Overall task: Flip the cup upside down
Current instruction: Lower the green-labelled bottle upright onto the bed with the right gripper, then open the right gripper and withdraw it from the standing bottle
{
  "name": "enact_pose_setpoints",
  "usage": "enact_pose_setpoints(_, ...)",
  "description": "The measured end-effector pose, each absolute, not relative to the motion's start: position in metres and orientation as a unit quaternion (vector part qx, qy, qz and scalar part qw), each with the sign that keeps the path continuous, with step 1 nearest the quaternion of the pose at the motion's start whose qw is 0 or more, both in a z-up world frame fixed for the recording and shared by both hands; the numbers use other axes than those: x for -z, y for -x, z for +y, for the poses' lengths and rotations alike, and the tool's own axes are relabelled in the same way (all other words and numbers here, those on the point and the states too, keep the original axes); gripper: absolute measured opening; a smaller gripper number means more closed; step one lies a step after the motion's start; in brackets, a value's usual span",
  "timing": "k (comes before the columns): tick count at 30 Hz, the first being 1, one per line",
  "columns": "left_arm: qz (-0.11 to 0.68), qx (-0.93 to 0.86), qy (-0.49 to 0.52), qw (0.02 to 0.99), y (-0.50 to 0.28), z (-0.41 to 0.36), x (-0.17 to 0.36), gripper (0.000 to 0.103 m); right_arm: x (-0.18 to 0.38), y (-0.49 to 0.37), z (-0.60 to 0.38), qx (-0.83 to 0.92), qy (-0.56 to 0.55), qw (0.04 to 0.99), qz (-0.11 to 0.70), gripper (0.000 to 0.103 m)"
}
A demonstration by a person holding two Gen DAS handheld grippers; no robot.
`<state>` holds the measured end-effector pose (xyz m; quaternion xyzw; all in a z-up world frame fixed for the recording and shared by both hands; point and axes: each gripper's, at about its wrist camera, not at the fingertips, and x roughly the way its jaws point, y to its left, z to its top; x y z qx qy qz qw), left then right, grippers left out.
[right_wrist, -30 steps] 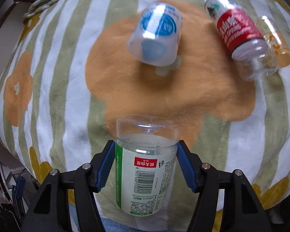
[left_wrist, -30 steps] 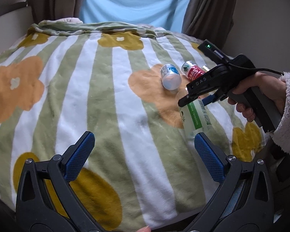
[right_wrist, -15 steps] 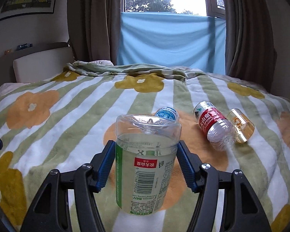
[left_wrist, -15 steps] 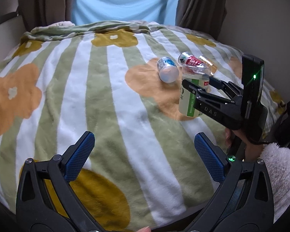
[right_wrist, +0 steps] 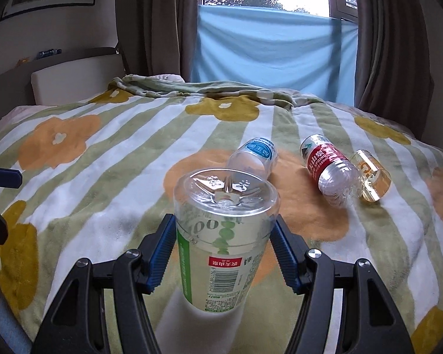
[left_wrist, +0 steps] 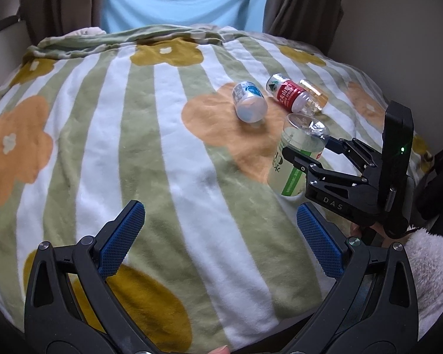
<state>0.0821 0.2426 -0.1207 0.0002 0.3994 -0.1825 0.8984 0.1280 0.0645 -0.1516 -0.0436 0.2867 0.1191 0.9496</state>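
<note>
Right gripper (right_wrist: 223,253) is clamped on the cup (right_wrist: 224,236), blue pads squeezing both sides abt halfway up the label, w/ the closed base facing up and the open mouth down. So the flip looks basically done imo, what's left is setting it down. Can't tell if the rim is touching the blanket (right_wrist: 103,183) yet; from the left cam the cup (left_wrist: 295,159) leans a bit and seems just at the surface, near right part of the bed.

Left gripper (left_wrist: 218,236) is wide open, holding nothing, hanging over the near edge, well apart from the cup.

Further out, past the cup: a blue-label bottle (right_wrist: 255,159) lying on its side on the orange flower, then right of it a red-label bottle (right_wrist: 327,171) also on its side, and a small clear glass (right_wrist: 369,177) touching it on the far right.

How I'd do it: level the cup so the whole rim lands at once, bc that fleece is soft and lumpy and a tilted rim will prob tip it. Press down lightly, open the jaws slow and even, back straight out. Stay clear of the blue-label bottle just beyond.
</note>
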Motion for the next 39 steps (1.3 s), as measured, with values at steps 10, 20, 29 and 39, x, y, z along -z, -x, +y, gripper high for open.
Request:
enact_pose_setpoints(10, 0.4, 0.173, 0.005, 0.9, -0.078, 0.241, 0.119, 0.102, 0.149, -0.126, 0.067, -0.129, 0.067, 0.932, 0.331, 0.059)
enact_pose_setpoints(20, 0.385, 0.159, 0.014, 0.909, -0.073, 0.226, 0.109, 0.102, 0.147, -0.133, 0.062, -0.146, 0.062, 0.923, 0.35, 0.087)
enact_pose_setpoints(29, 0.371, 0.146, 0.012, 0.917, -0.065, 0.213, 0.096, 0.102, 0.134, -0.118, 0.042, -0.173, 0.046, 0.925, 0.336, 0.102)
enact_pose_setpoints(39, 0.295, 0.134, -0.001, 0.946, -0.054, 0.196, 0.035, 0.102, 0.048, -0.087, 0.014, -0.153, 0.046, 0.942, 0.297, 0.103)
